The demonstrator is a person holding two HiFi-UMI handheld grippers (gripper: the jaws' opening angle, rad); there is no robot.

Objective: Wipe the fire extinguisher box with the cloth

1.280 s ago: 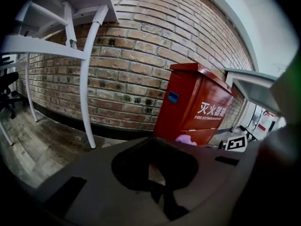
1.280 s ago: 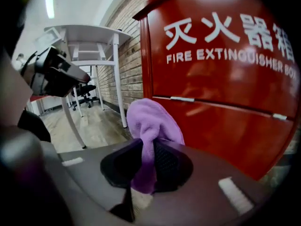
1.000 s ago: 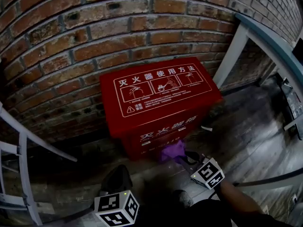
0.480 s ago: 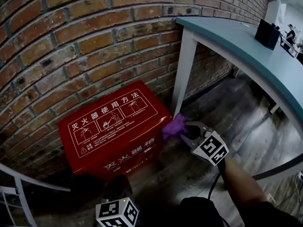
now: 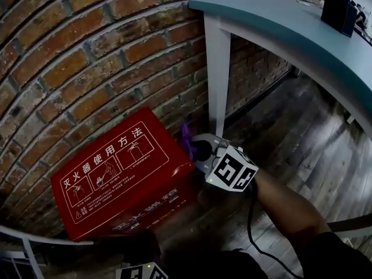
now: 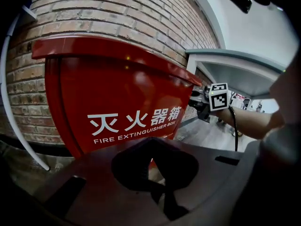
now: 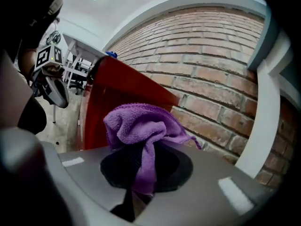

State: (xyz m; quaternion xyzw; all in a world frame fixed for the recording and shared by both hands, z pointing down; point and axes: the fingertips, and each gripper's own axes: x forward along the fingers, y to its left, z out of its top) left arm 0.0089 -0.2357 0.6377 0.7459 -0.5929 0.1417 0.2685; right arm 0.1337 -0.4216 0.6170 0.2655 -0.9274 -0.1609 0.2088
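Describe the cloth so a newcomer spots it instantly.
Against the brick wall stands a red fire extinguisher box. At its end nearest the white table leg, the right gripper holds the cloth: bunched, fuzzy, the only purple thing here.

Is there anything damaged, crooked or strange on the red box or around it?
Nothing stands out. The fire extinguisher box sits closed by the brick wall, with no dent or spill visible. The right gripper holds the purple cloth at its side; the left gripper is shut, empty.

The dark wood-plank floor (image 5: 293, 135) carries the red fire extinguisher box (image 5: 116, 179), standing against the brick wall (image 5: 87, 57), and a white table leg (image 5: 216, 80) just beside it.
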